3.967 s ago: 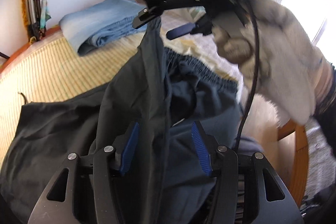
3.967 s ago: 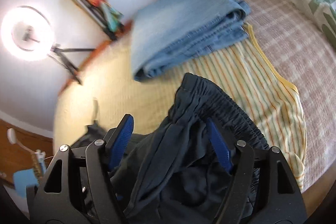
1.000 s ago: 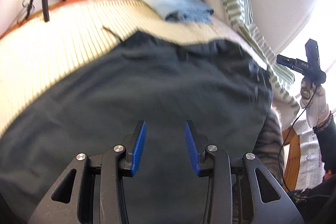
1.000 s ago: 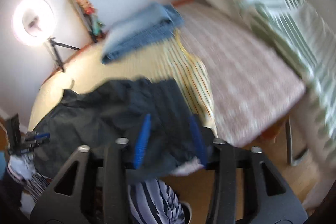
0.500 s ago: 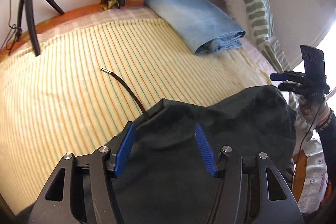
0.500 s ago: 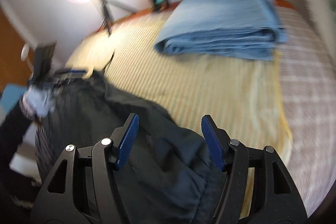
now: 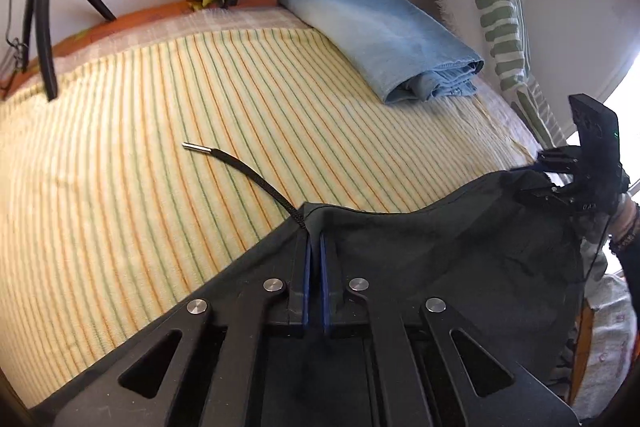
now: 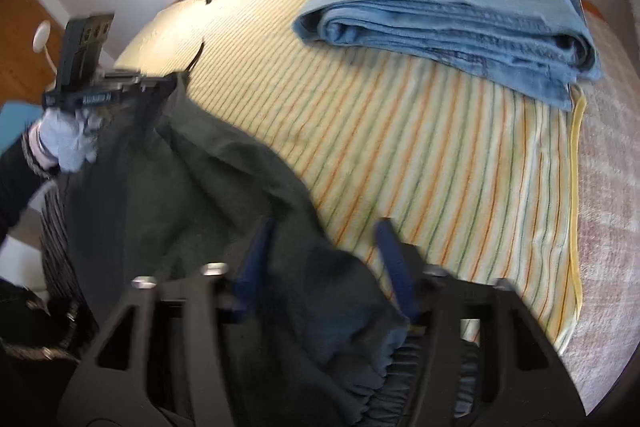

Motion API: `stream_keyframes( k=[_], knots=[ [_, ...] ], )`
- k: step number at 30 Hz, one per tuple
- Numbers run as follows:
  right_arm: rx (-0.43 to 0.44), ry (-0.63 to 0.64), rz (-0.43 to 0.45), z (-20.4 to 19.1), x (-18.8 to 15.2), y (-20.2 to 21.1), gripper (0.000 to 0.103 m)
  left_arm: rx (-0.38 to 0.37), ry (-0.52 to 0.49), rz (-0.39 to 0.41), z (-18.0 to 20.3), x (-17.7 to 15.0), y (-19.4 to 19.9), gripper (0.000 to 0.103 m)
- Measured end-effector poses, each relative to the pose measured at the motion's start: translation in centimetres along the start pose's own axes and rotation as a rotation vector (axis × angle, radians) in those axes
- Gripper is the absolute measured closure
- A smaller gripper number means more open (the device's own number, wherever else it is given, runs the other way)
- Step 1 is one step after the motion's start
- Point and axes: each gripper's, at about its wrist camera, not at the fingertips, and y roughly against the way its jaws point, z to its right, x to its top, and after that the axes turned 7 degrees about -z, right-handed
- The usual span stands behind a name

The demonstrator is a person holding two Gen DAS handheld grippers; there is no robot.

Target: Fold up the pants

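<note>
since half a second ago the left gripper (image 7: pixel 314 247) has gone from wide open to nearly closed, its blue pads pinching a corner of the dark pants (image 7: pixel 440 247) where the black drawstring (image 7: pixel 244 169) trails off toward ten o'clock across the striped blanket (image 7: pixel 160 147). the right gripper (image 8: pixel 324 259) is blurred in its own view, its jaws spread wide over the elastic waistband with no grip on the cloth; in the left view it sits at three o'clock at the far corner of the fabric, and there i cannot tell how far open it is. the pants lie bunched at the near edge of the blanket. folded blue jeans (image 8: pixel 460 11) rest at one o'clock, well apart, beside a green-patterned pillow (image 7: pixel 492 7).
</note>
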Motion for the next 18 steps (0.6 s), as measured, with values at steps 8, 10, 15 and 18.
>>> stream_keyframes(
  k=[8, 10, 15, 18],
  knots=[
    [-0.259, -0.026, 0.023, -0.9, 0.4, 1.5, 0.093, 0.139, 0.029, 0.093, -0.8, 1.0, 1.2, 0.102],
    [-0.262, -0.040, -0.008, -0.8, 0.6, 1.7, 0.079, 0.140, 0.051, 0.125, -1.3, 1.0, 2.7, 0.101],
    [-0.185, 0.009, 0.092, -3.5, 2.6, 4.8, 0.048, 0.154, 0.044, 0.182, -2.3, -0.4, 8.5, 0.082],
    [-0.079, 0.032, 0.126, -5.8, 5.3, 4.6, 0.047, 0.164, 0.055, 0.216, -3.3, -2.3, 12.9, 0.071]
  ],
)
